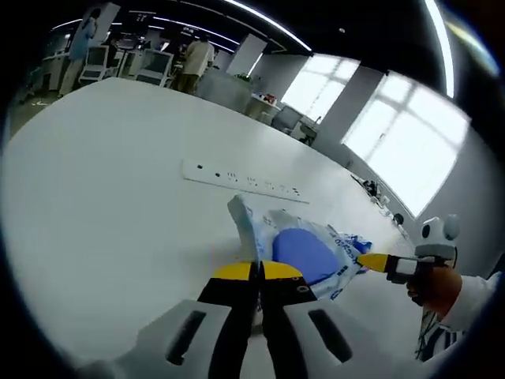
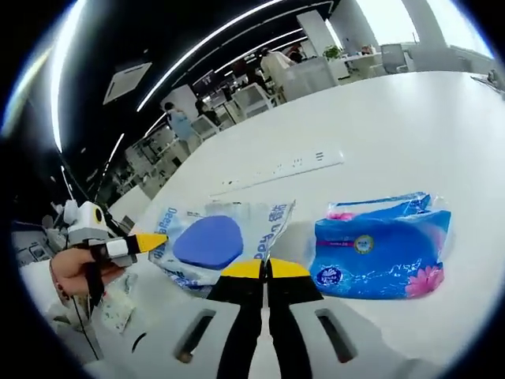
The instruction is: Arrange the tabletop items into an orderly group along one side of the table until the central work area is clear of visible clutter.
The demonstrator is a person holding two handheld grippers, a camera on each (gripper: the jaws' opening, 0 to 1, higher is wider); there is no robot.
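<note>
An open-plan office is shown: office chairs [image 1: 155, 65] and desks [image 2: 142, 201] are seen under strip ceiling lights [image 1: 256, 20], with large windows [image 1: 406, 138] and a white table [image 1: 102, 166].

Beyond the broad white table [image 1: 102, 189], a room held white office chairs [image 1: 154, 65], standing people [image 1: 193, 63], bright tall windows [image 1: 410, 138] and long ceiling strip lights [image 2: 205, 47].

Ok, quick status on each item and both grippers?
left gripper: fingers shut on bag edge
right gripper: fingers shut on bag edge
white bag with blue pad: crumpled, held at both ends
blue tissue pack: lying flat, untouched
power strip: flat on table
</note>
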